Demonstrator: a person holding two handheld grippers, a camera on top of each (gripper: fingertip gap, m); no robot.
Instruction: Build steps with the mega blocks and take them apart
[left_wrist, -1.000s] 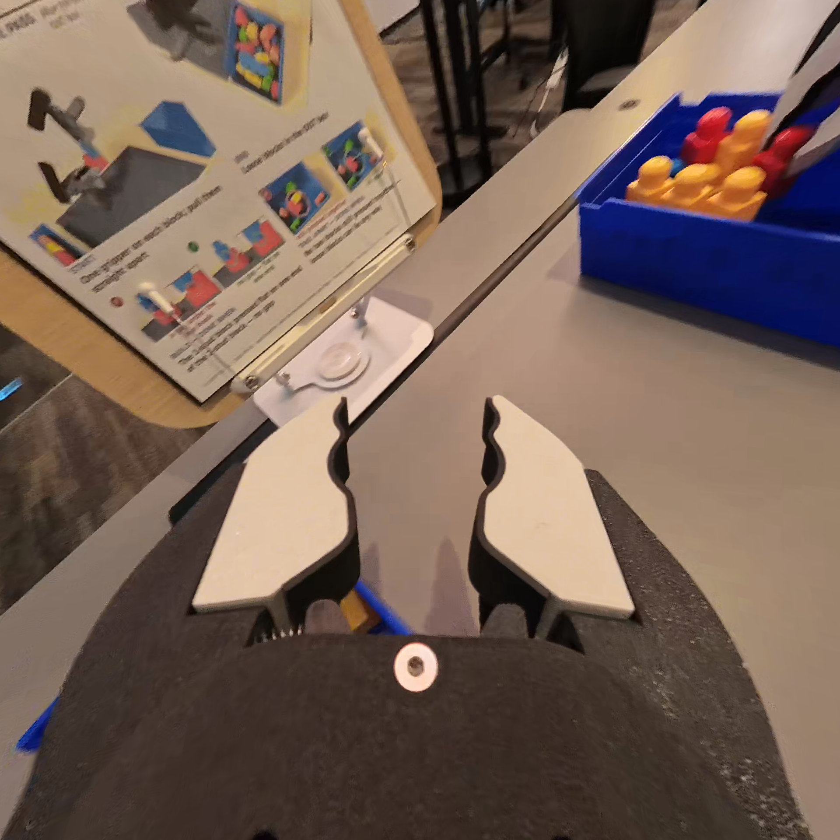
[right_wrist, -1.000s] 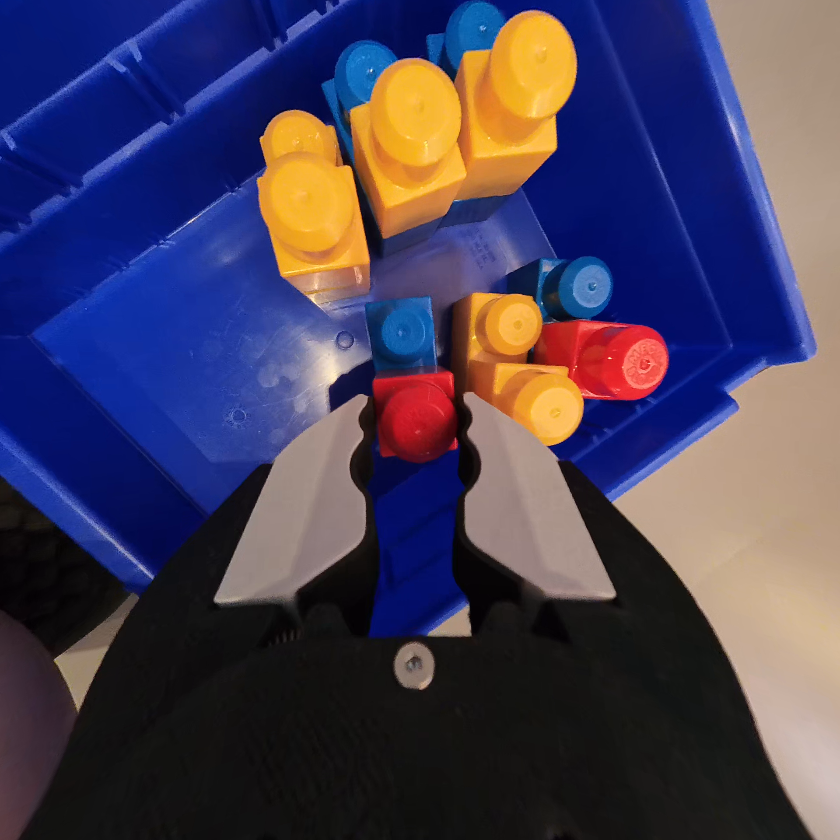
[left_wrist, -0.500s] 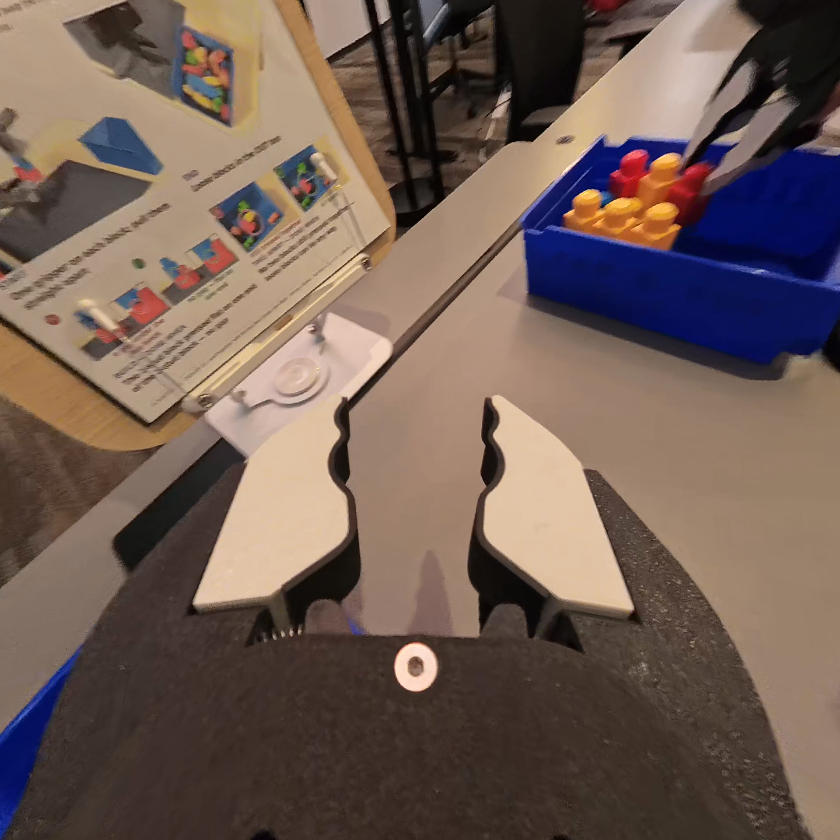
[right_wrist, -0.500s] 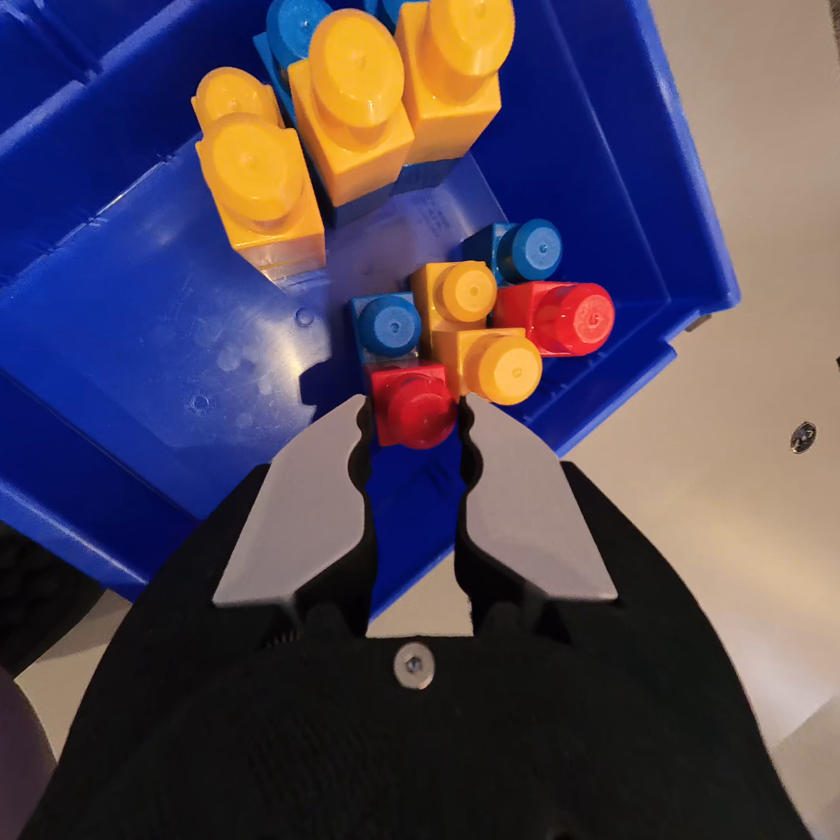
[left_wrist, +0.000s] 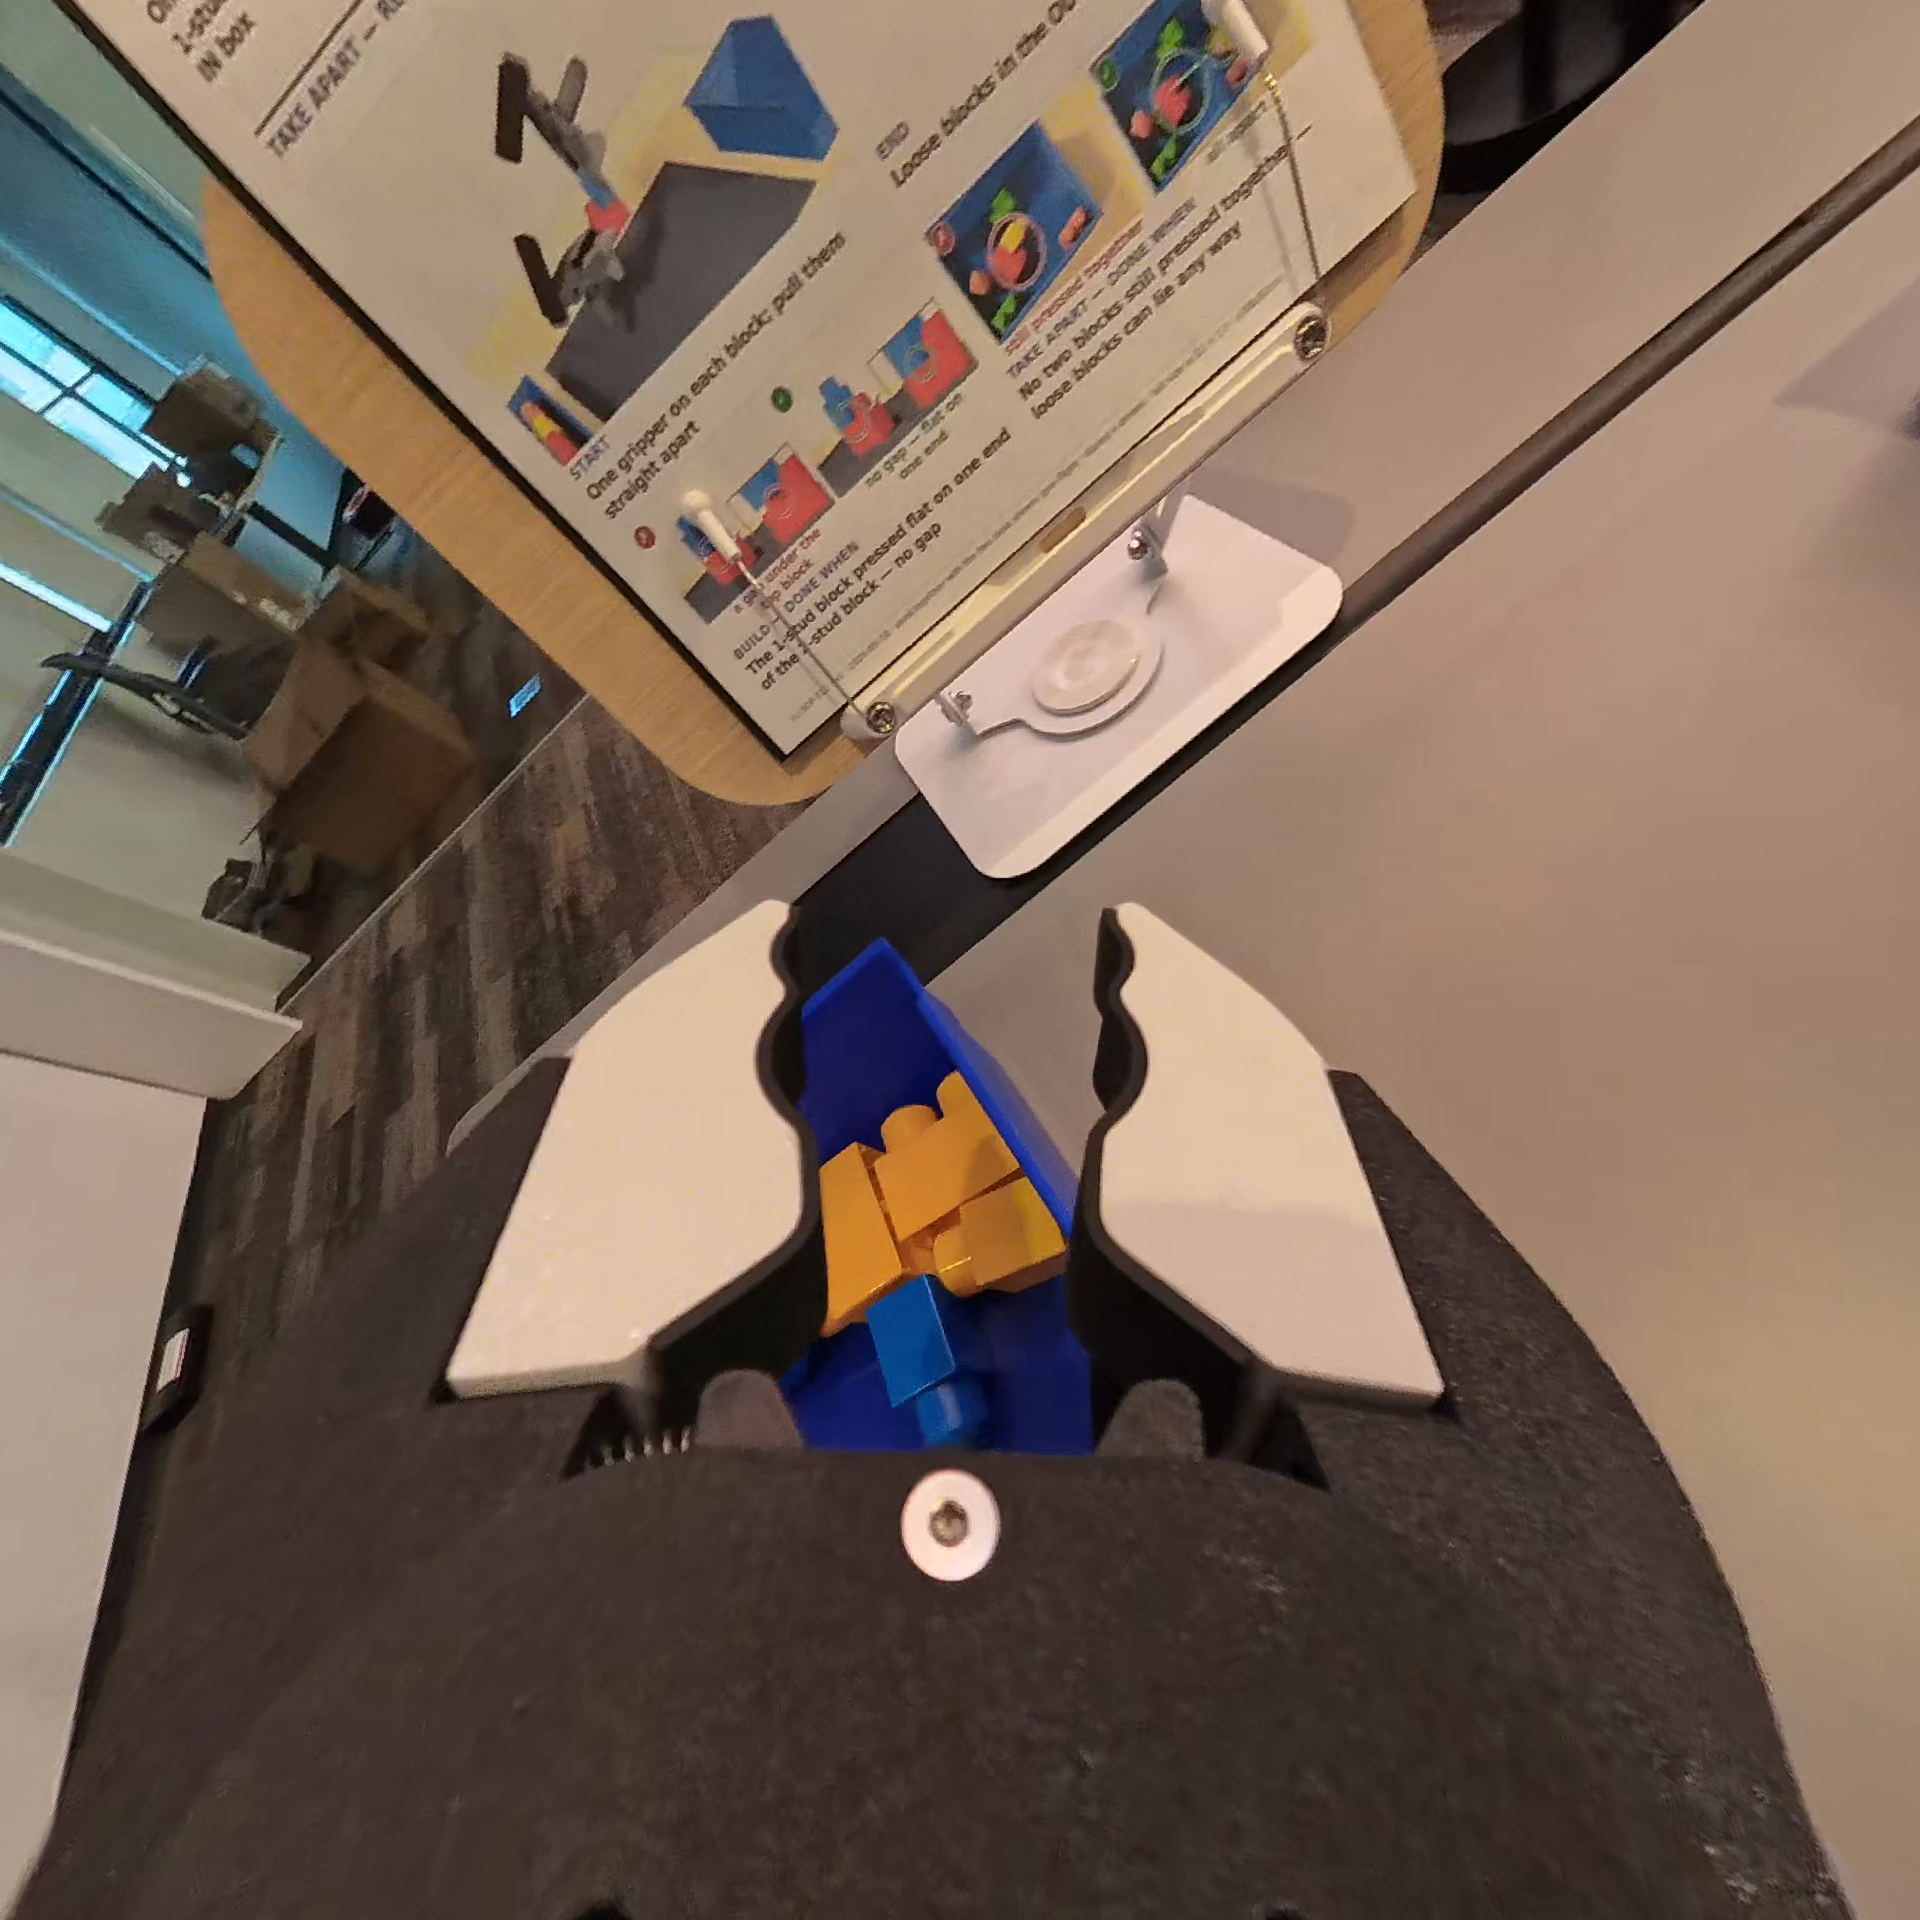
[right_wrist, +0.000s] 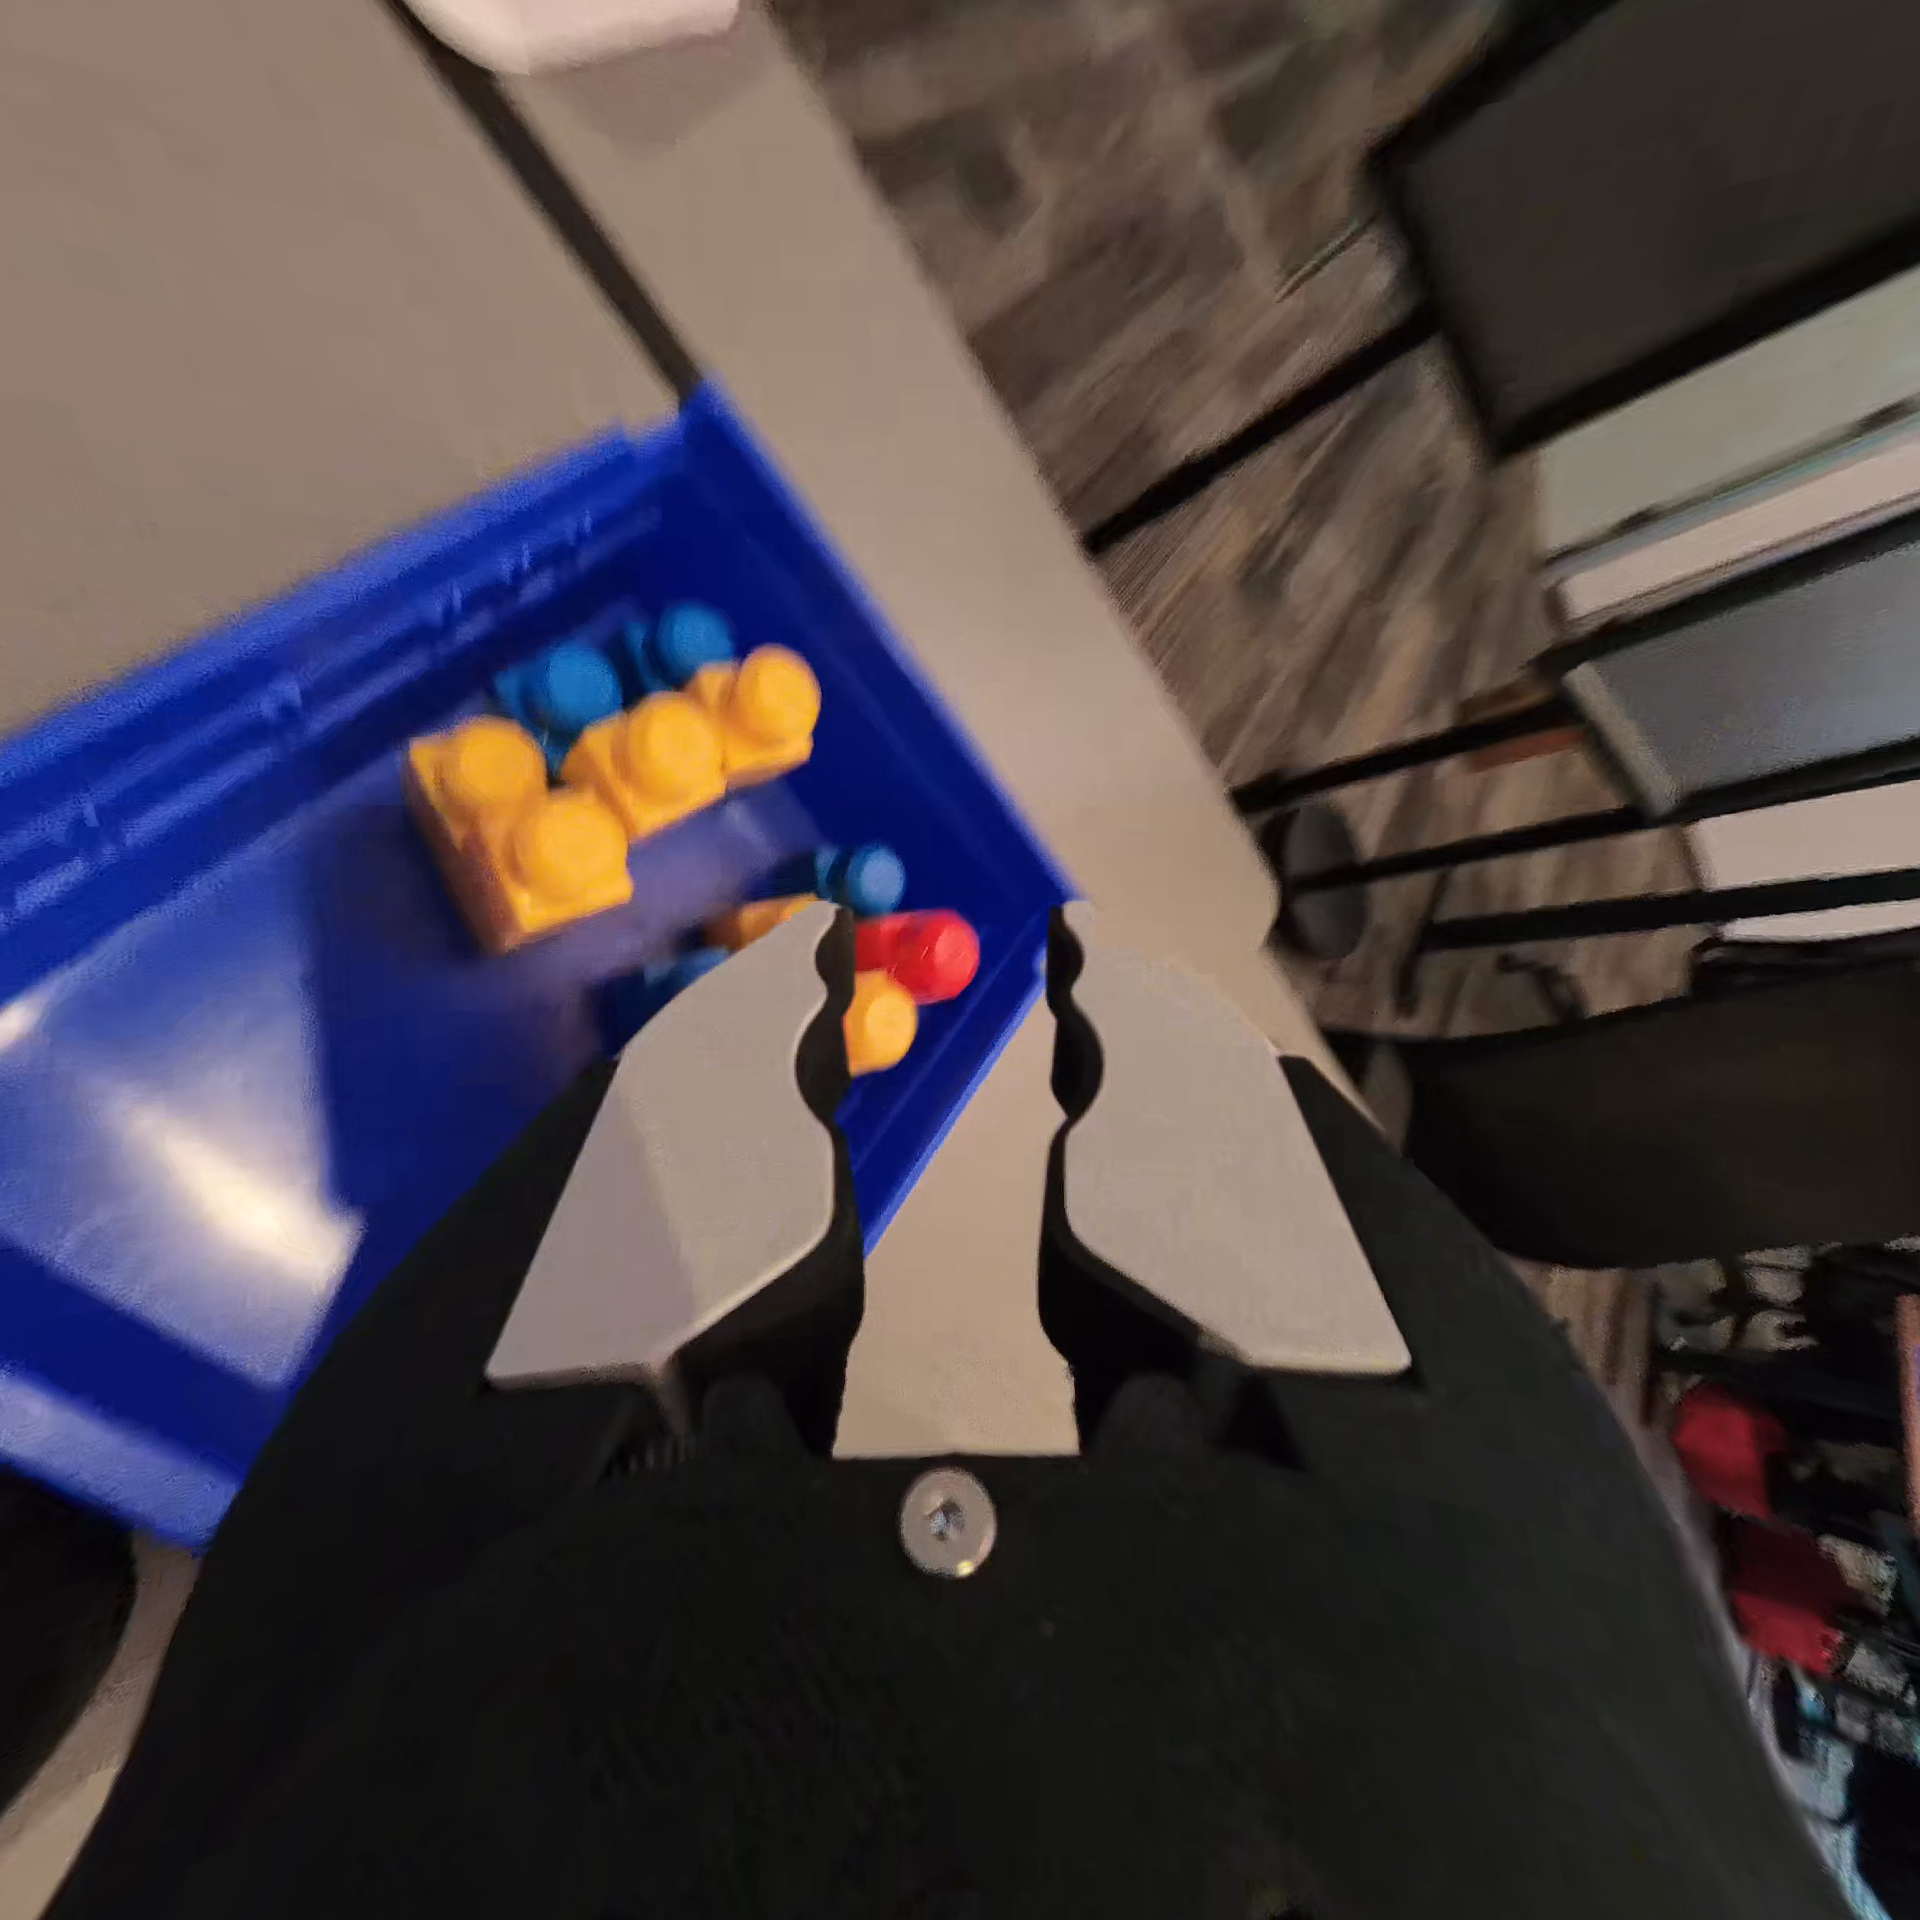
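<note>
My left hand-held gripper (left_wrist: 940, 1023) gapes empty above a blue bin (left_wrist: 997, 1081) of yellow blocks (left_wrist: 925, 1195). My right hand-held gripper (right_wrist: 940, 971) hangs open, empty, over another bin's (right_wrist: 312, 1018) corner on the bench (right_wrist: 260, 270).

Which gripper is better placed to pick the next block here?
Left, probably. The left gripper is open right over a blue bin of yellow blocks. The right gripper is open, empty and off its bin's corner.

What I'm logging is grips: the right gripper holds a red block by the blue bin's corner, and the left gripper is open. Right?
No: the right wrist view shows the right gripper open and empty by the corner of the blue bin; a red block lies inside. The left gripper is open.
</note>
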